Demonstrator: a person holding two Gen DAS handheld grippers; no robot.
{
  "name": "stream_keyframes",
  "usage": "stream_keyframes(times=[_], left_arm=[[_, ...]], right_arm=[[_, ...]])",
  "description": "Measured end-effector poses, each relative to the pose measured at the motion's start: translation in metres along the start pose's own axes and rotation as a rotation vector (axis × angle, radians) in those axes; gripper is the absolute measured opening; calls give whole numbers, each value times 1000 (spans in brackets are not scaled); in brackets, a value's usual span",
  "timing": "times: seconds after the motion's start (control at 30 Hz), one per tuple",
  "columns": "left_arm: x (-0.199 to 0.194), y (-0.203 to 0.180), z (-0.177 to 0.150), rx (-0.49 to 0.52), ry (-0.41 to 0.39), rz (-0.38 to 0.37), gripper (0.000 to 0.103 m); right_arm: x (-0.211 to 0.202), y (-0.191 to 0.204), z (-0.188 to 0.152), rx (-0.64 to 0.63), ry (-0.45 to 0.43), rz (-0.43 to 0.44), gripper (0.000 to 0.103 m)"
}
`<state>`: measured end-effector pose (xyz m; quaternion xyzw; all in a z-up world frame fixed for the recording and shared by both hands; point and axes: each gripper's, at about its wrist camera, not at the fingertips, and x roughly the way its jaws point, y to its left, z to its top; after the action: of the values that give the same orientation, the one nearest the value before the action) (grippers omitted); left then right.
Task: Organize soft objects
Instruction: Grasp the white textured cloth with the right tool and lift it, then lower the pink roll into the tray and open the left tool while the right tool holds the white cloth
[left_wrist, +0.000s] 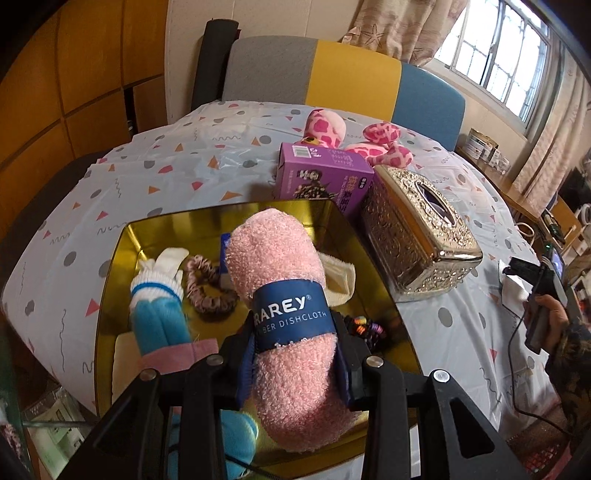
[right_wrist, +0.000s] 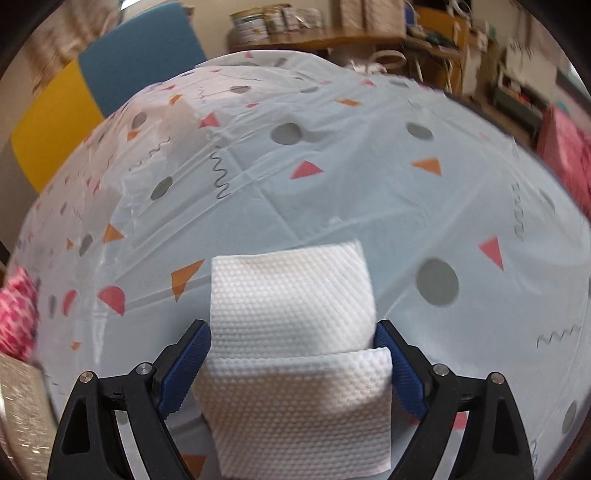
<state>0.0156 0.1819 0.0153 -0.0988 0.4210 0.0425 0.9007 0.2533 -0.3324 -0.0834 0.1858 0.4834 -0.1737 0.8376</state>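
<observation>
"RAREY" and "DISHCLOTH" on the pink cloth's blue band (left_wrist: 290, 314)

Table, patterned cloth (left_wrist: 177, 173); on it: gold tin (left_wrist: 110, 273), purple box (left_wrist: 325, 177), tissue box (left_wrist: 417, 236), pink plush (left_wrist: 332, 129), white towel (right_wrist: 291, 295)

A pink dishcloth (left_wrist: 291, 317) with navy band, gold tin (left_wrist: 147, 229), purple box (left_wrist: 325, 177), white embossed cloth (right_wrist: 291, 332).

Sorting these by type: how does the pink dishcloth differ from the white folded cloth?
The pink dishcloth is fluffy, rolled and banded with a blue label; the white folded cloth is flat, dimpled and unlabelled. The pink one is clamped above the gold tin; the white one lies on the tablecloth. Both are soft.
</observation>
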Motion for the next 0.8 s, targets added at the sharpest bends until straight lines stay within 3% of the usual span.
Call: stream_keyframes(times=[0.1, 0.17, 0.23, 0.43, 0.8], left_arm=[[-3, 4, -6, -12, 6, 6, 36], [-6, 10, -11, -30, 6, 17, 36], [-7, 16, -15, -50, 11, 22, 36], [-7, 26, -33, -90, 40, 26, 36], [19, -17, -46, 20, 117, -42, 40]], right_arm=[[3, 18, -9, -158, -24, -74, 86], [-2, 24, -12, -215, -27, -45, 60], [-5, 30, -14, -254, -23, -15, 42], [-7, 30, -21, -300, -45, -6, 41], [-9, 40, -28, -361, -63, -26, 32]])
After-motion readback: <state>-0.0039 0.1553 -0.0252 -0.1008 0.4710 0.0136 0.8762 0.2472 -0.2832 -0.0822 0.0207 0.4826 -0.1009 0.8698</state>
